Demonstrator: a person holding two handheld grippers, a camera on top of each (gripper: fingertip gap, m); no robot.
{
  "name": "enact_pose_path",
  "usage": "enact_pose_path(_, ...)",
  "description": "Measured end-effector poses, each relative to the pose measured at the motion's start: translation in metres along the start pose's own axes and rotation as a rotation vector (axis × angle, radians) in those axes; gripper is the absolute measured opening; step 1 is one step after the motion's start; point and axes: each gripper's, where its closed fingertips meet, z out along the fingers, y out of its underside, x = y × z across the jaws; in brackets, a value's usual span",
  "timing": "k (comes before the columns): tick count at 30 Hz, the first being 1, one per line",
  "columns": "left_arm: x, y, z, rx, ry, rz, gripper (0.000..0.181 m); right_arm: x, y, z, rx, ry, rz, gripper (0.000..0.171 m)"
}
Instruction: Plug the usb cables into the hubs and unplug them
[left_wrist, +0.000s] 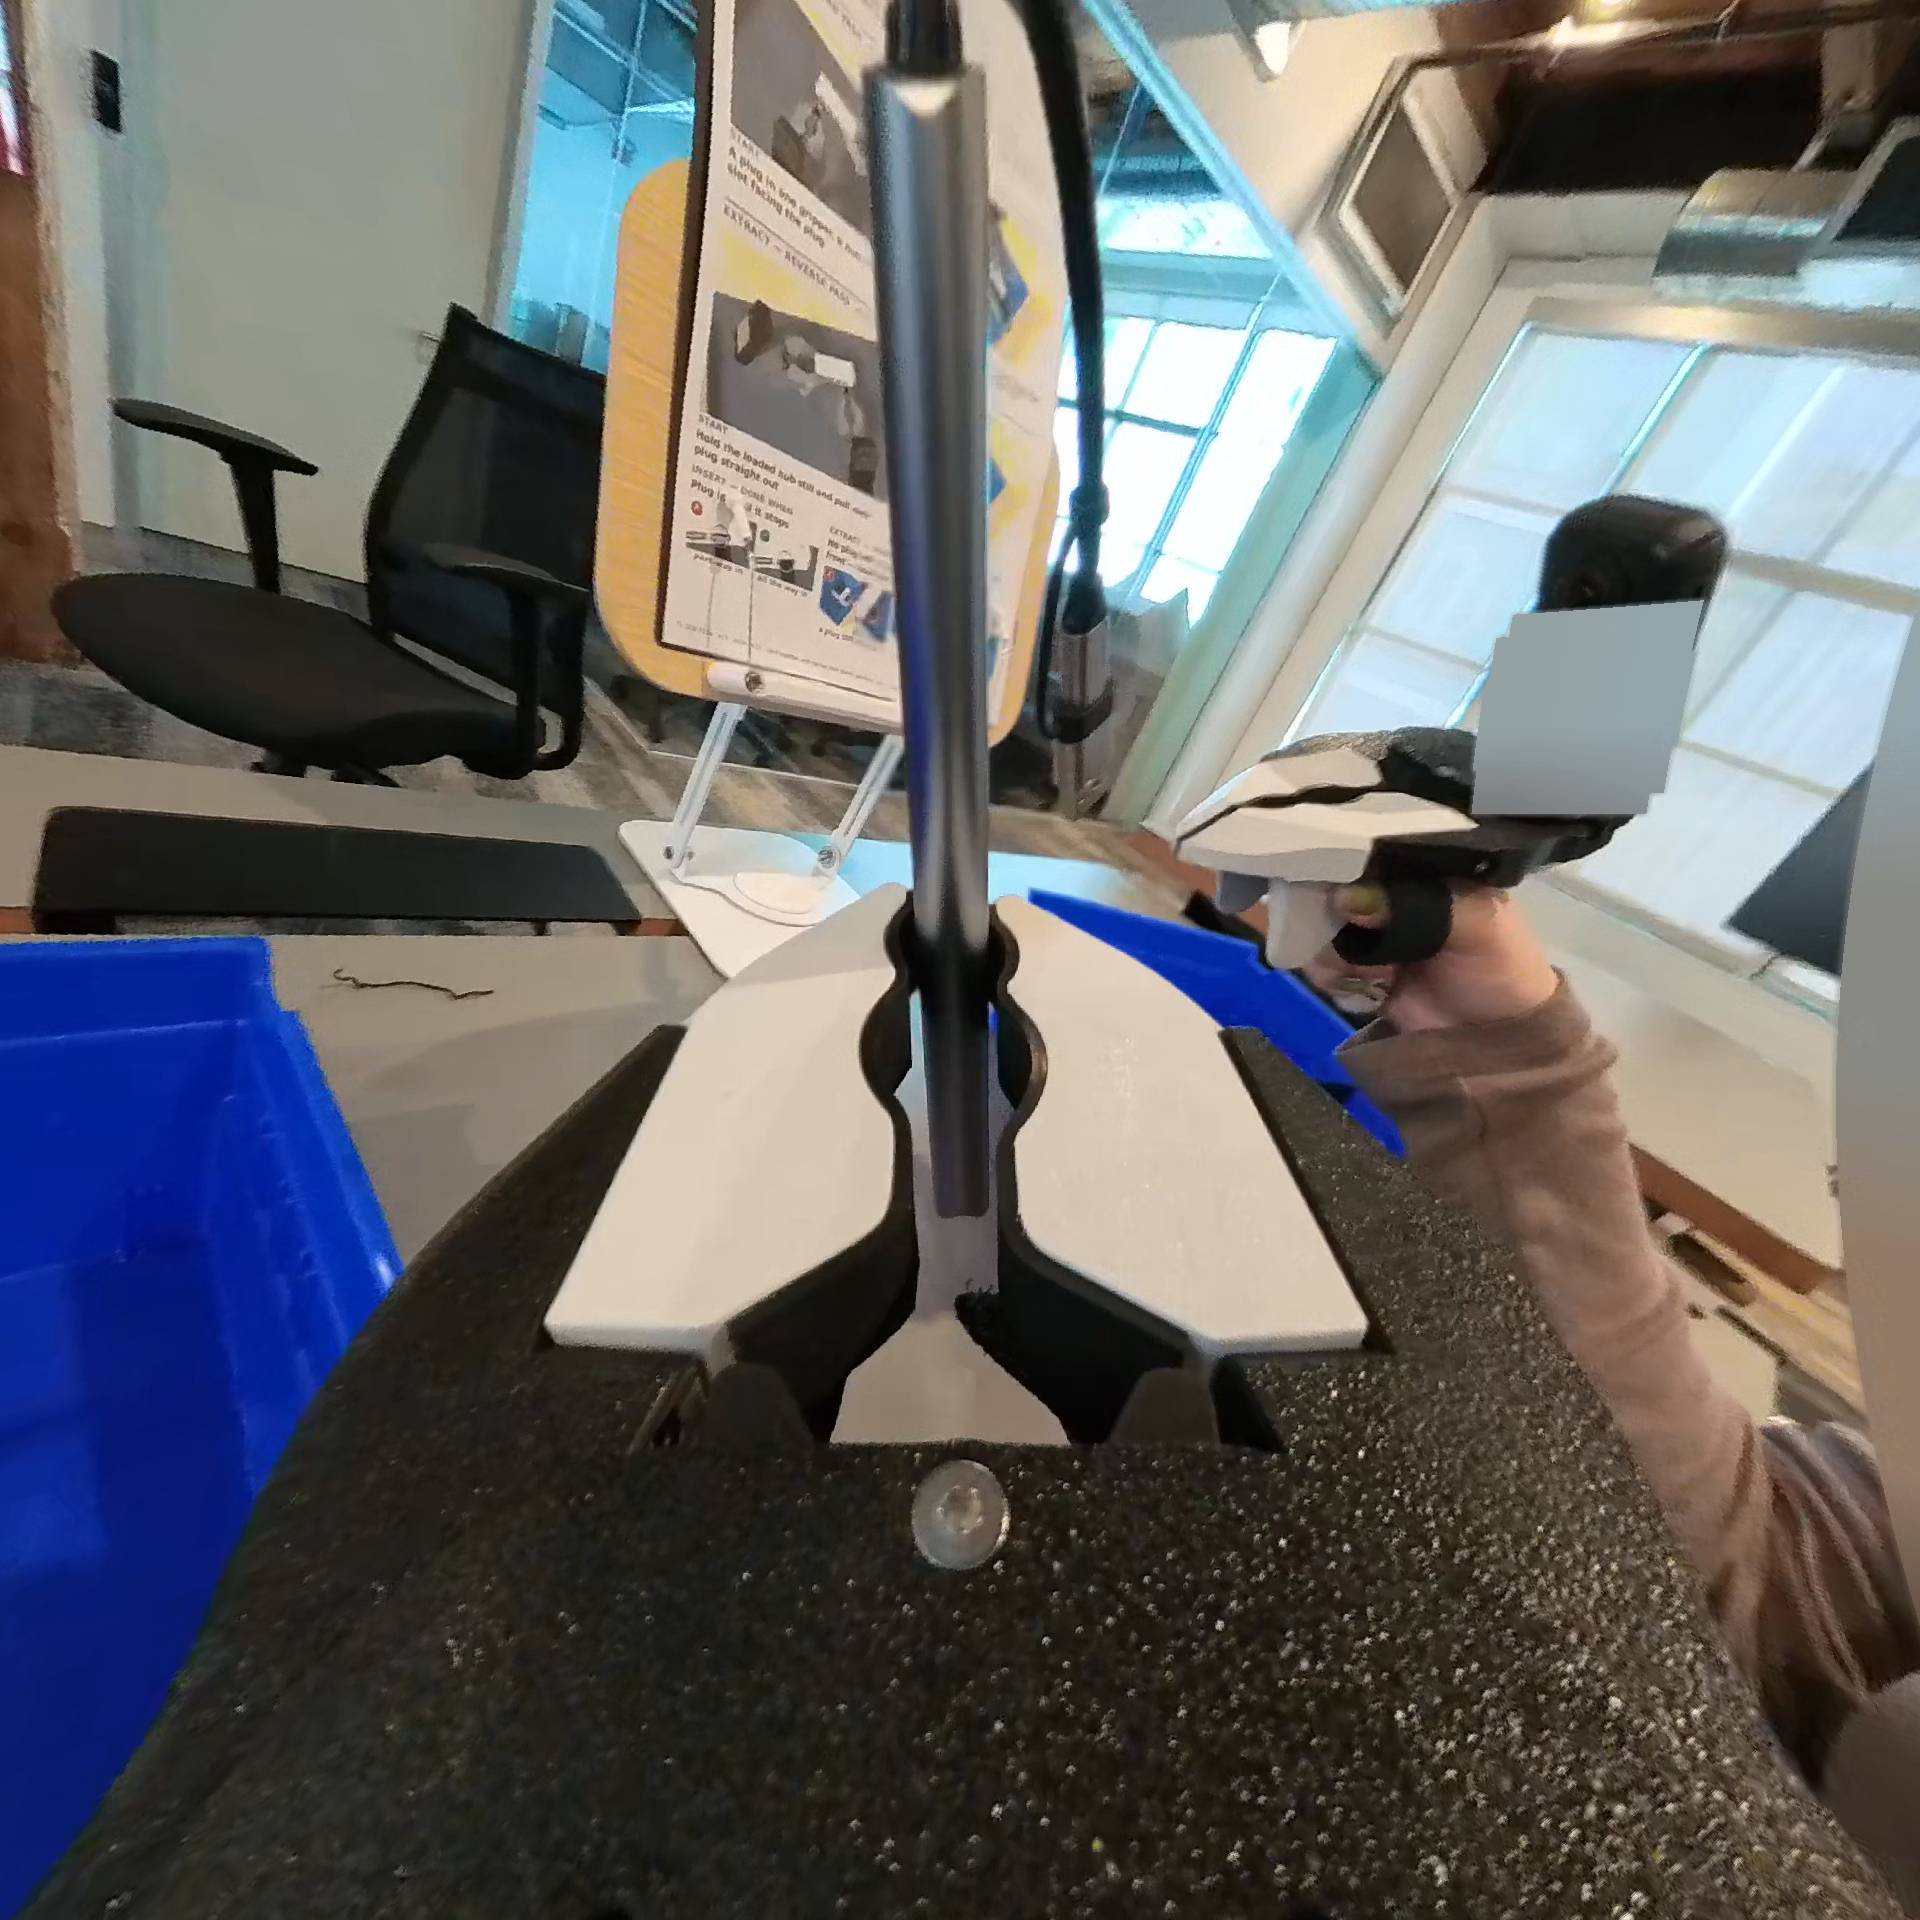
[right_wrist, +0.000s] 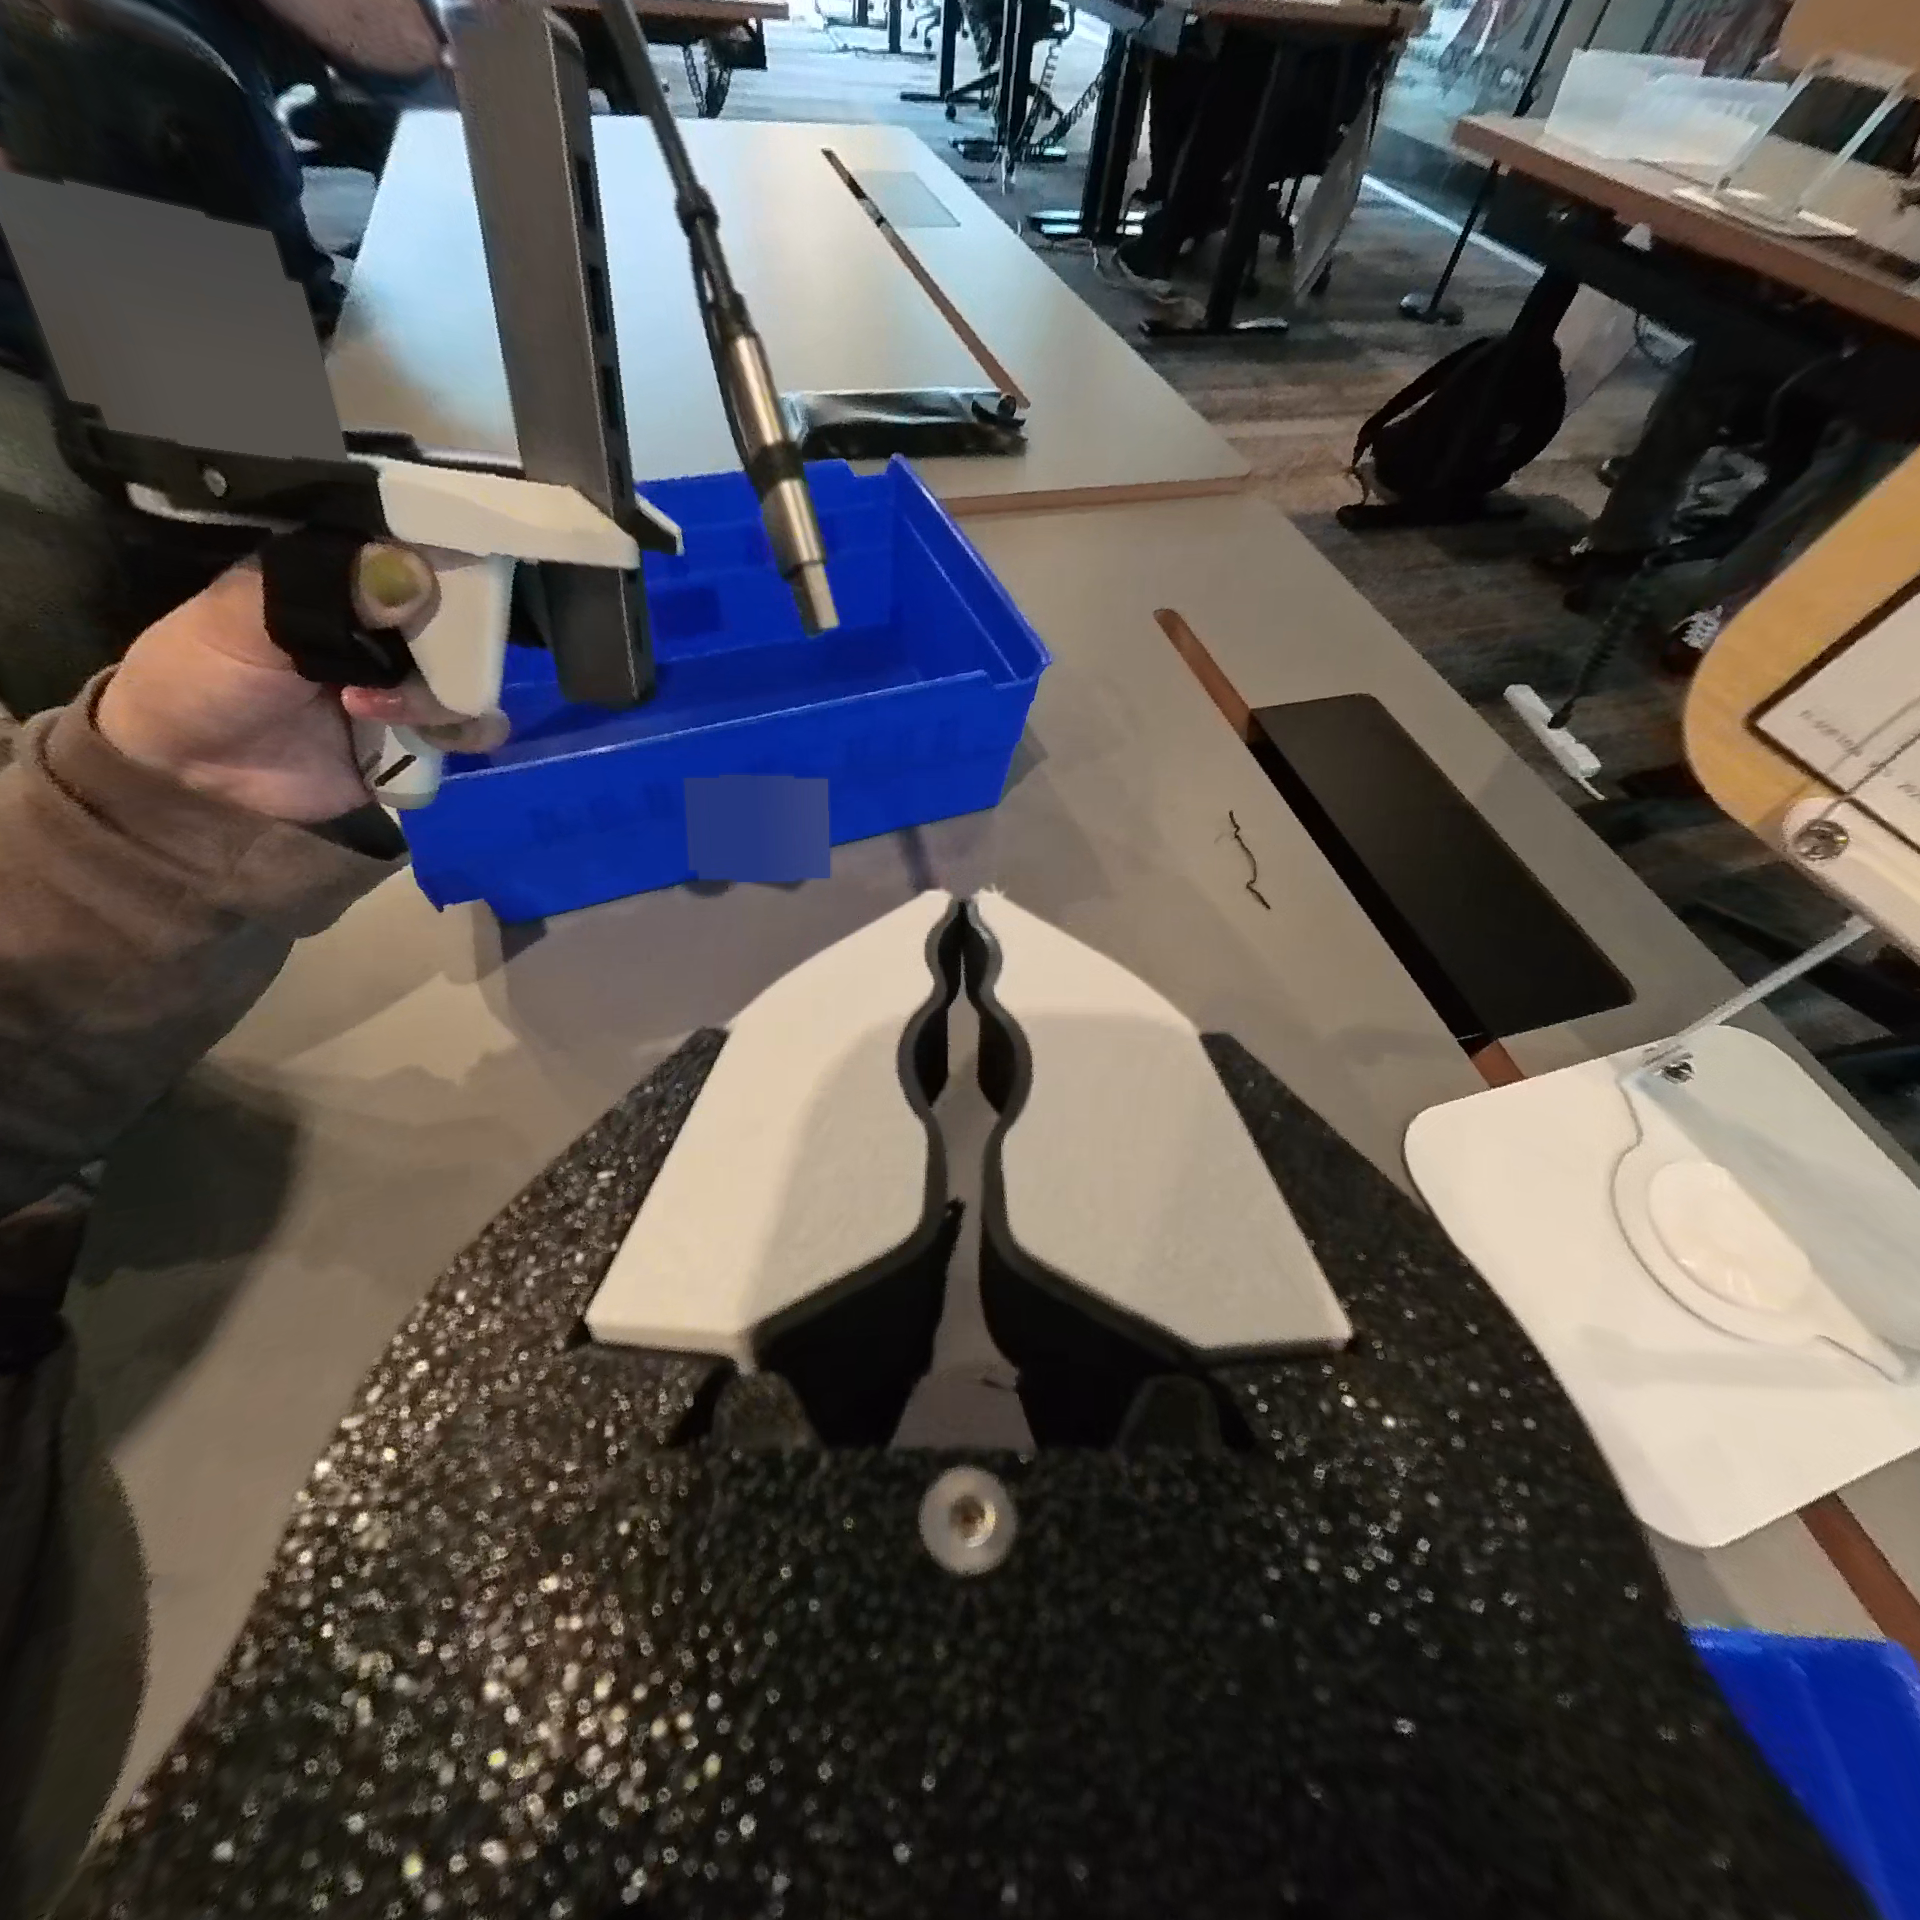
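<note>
Left tool (left_wrist: 951, 935) clamps hub (left_wrist: 930, 623) above the bin (right_wrist: 748, 727), plug (right_wrist: 800, 540) dangling unplugged; right tool (right_wrist: 966, 914) closed, empty; plugging remains.

A: The slim grey hub (left_wrist: 928, 582) looks like brushed metal, smooth with a soft sheen. Its thick black cable (left_wrist: 1081, 343) seems matt rubber, ending in a polished steel-looking plug (right_wrist: 787, 497).

B: And the left tool (left_wrist: 948, 971)?

A: Matt white plastic fingers (left_wrist: 790, 1132), faintly grainy, with black rubbery inner pads, on a rough, speckled black body. The right tool (right_wrist: 966, 920) looks the same.

B: The deep blue bin (right_wrist: 914, 727)?

A: Glossy moulded plastic, on a smooth matt grey desk (right_wrist: 1091, 790) with a wood-coloured edge.
</note>
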Motion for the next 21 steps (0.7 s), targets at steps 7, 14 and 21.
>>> enact_pose_path(7, 0.003, 0.009, 0.011, -0.1, -0.076, 0.096, 0.011, 0.004, -0.004, -0.004, -0.009, 0.074, -0.016, 0.0)
enact_pose_path(14, 0.007, 0.011, 0.027, -0.149, -0.097, 0.135, 0.011, 0.004, 0.001, -0.008, -0.027, 0.069, -0.011, 0.0)
enact_pose_path(21, -0.029, 0.016, 0.002, -0.237, -0.287, 0.169, 0.011, -0.002, 0.001, 0.022, -0.121, 0.153, -0.031, 0.0)
